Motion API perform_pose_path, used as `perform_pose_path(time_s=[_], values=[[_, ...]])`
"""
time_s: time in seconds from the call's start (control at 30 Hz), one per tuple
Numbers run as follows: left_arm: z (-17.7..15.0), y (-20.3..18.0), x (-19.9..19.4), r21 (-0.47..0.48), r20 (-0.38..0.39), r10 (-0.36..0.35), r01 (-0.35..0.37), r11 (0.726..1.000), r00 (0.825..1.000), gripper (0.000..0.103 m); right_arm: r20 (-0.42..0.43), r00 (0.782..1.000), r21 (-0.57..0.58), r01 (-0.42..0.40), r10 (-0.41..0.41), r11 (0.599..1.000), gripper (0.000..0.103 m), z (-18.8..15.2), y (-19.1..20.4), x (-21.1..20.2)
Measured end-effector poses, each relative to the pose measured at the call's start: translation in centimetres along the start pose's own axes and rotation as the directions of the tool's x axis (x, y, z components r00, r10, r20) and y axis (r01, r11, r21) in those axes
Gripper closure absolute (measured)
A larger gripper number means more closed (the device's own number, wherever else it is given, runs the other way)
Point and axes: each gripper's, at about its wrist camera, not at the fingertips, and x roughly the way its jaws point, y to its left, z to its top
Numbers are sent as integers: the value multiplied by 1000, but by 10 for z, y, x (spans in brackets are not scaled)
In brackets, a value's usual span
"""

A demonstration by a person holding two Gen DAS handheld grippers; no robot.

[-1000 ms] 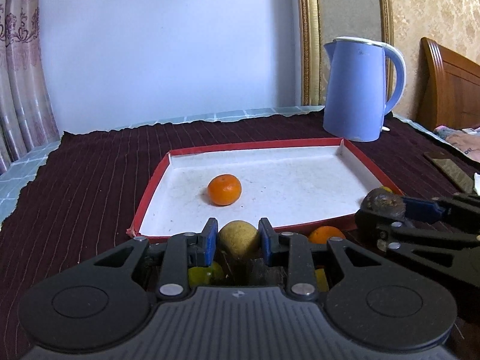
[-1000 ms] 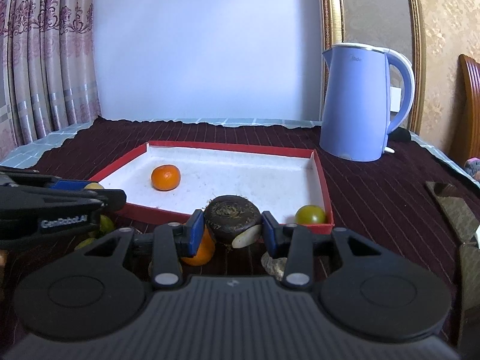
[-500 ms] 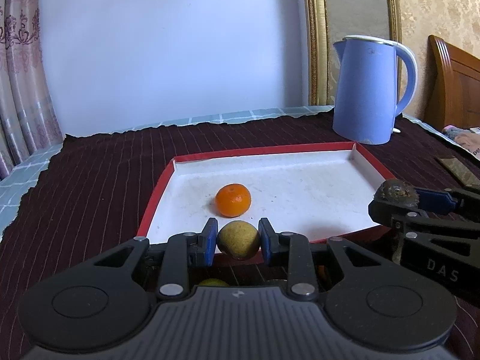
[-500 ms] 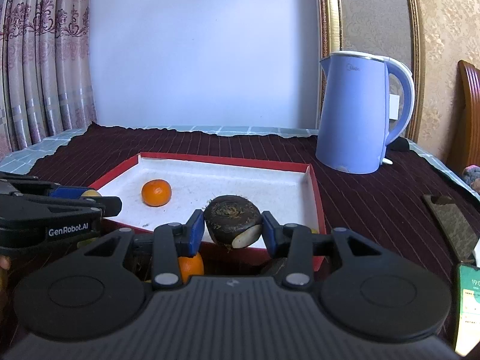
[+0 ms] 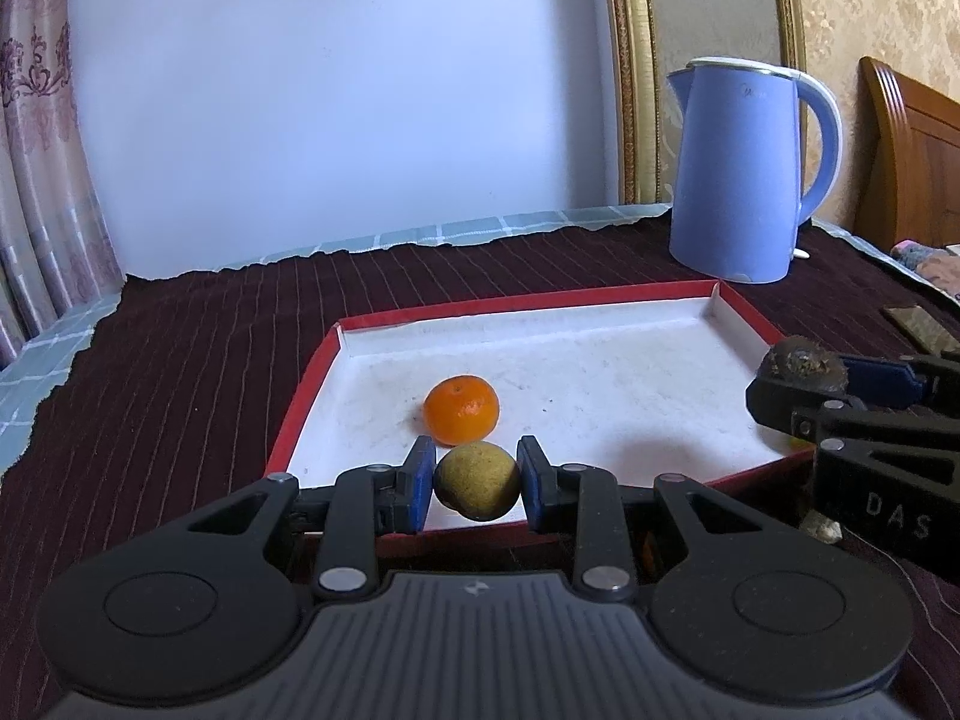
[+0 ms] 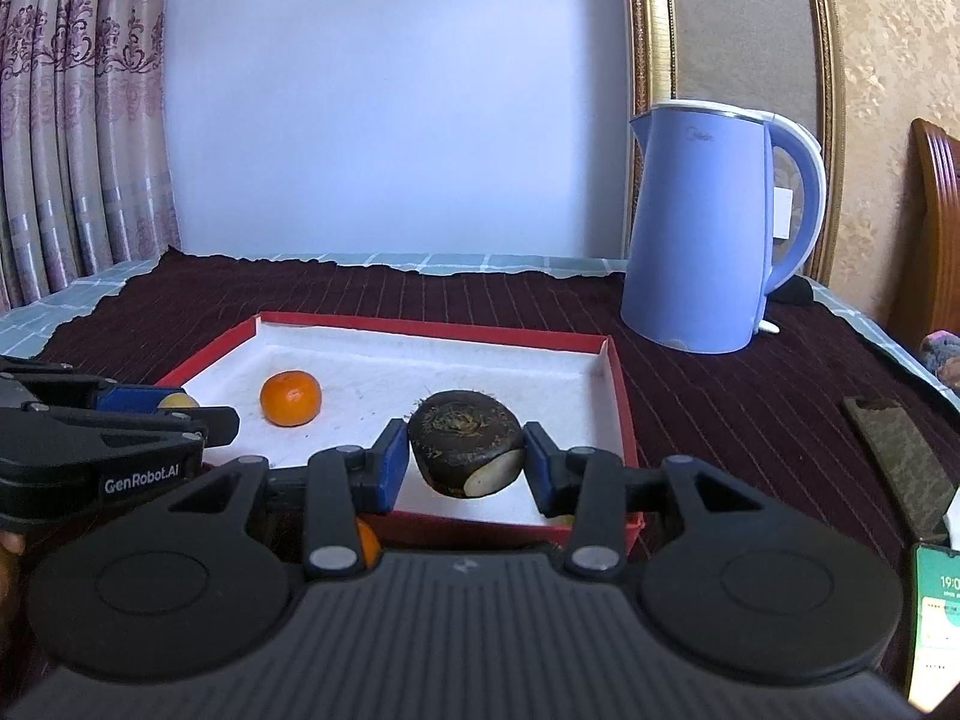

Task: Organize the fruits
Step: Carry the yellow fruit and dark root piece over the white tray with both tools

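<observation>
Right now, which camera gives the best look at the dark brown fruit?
The right wrist view: the dark brown fruit sits centered and close between the right gripper pads, showing its rough top and a pale patch. The left wrist view shows only its top at the right edge, behind that gripper's finger.

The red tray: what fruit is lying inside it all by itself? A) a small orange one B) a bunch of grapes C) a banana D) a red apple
A: a single small orange fruit lies on the white floor of the red tray, while the yellowish fruit is pinched in the left gripper and the dark brown one in the right gripper.
</observation>
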Motion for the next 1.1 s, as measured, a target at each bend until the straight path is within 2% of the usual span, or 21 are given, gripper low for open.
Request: perform_pose_path(time_s=[0.83,1.1], values=[[18,-4,29,19,-26,49,-49,999,998,74,-3,1000,-11,9,-9,1000,64,16,-2,17],[31,-7,42,22,-21,68,-68,997,997,74,-8,1000,-10,19,-19,1000,64,26,-2,34]])
